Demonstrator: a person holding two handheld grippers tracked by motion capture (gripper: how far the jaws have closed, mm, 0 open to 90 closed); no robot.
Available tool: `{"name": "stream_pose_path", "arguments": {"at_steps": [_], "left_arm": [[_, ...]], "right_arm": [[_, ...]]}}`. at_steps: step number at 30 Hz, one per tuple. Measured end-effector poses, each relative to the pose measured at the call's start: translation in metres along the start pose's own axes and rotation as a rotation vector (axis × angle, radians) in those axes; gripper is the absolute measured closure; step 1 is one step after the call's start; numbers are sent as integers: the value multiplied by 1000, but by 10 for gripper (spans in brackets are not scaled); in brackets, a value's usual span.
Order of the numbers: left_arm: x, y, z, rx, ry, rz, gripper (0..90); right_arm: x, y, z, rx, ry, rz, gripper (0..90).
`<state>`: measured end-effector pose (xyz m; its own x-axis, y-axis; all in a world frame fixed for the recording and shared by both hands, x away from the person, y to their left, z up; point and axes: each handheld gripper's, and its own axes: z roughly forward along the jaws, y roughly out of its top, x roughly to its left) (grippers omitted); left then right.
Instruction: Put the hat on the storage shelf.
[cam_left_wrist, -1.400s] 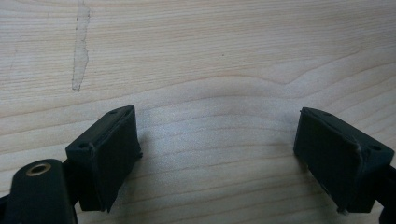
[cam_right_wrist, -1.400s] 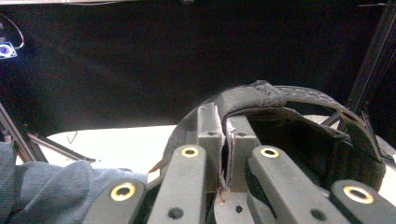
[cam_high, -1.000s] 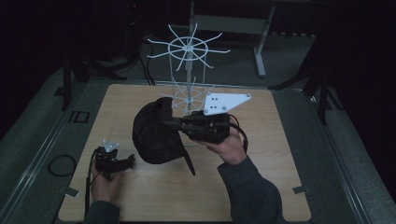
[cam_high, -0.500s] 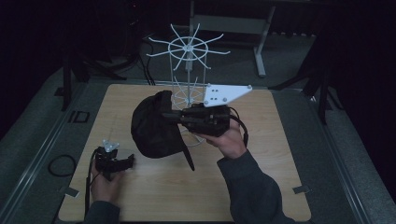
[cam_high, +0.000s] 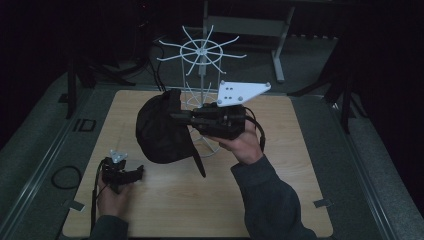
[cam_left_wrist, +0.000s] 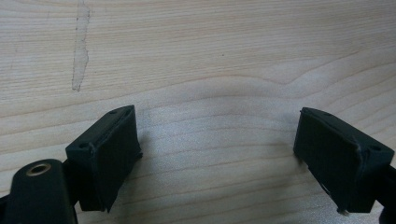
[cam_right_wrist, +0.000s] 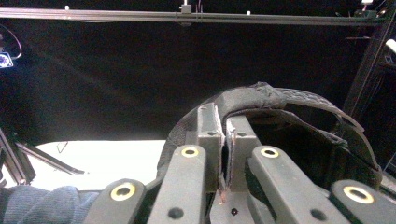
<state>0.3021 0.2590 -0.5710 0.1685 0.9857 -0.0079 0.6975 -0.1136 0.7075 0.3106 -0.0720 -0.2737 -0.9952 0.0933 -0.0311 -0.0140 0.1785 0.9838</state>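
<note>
A black cap (cam_high: 160, 130) hangs in the air over the wooden table (cam_high: 287, 195), its brim pointing down. My right gripper (cam_high: 176, 117) is shut on the cap's edge, just in front of the white wire stand (cam_high: 202, 50). In the right gripper view the jaws (cam_right_wrist: 225, 126) press a thin layer of fabric between them, and the cap's band (cam_right_wrist: 299, 100) arches up to the right. My left gripper (cam_high: 137, 172) rests low at the table's near left, held by a hand. In the left gripper view it (cam_left_wrist: 219, 154) stands open over bare wood (cam_left_wrist: 210, 56).
The wire stand has a spoked ring on top and a lower ring of prongs (cam_high: 192, 95) partly behind the cap. A dark frame (cam_high: 350, 90) and a cable loop (cam_high: 65, 176) lie off the table's sides. Metal legs (cam_high: 277, 50) stand behind the table.
My right gripper has lifted the cap slightly and carried it a little closer to the wire stand. The left gripper has stayed where it was.
</note>
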Motion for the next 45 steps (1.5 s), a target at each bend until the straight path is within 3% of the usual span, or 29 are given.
{"name": "stream_pose_path", "arguments": {"at_steps": [18,45], "left_arm": [[0,0,0,0,0,0,143],[0,0,0,0,-1,0,142]], "right_arm": [[-4,17,-3,-27,-14,-23,870],[-18,24,-17,-76,-26,-15,870]]}}
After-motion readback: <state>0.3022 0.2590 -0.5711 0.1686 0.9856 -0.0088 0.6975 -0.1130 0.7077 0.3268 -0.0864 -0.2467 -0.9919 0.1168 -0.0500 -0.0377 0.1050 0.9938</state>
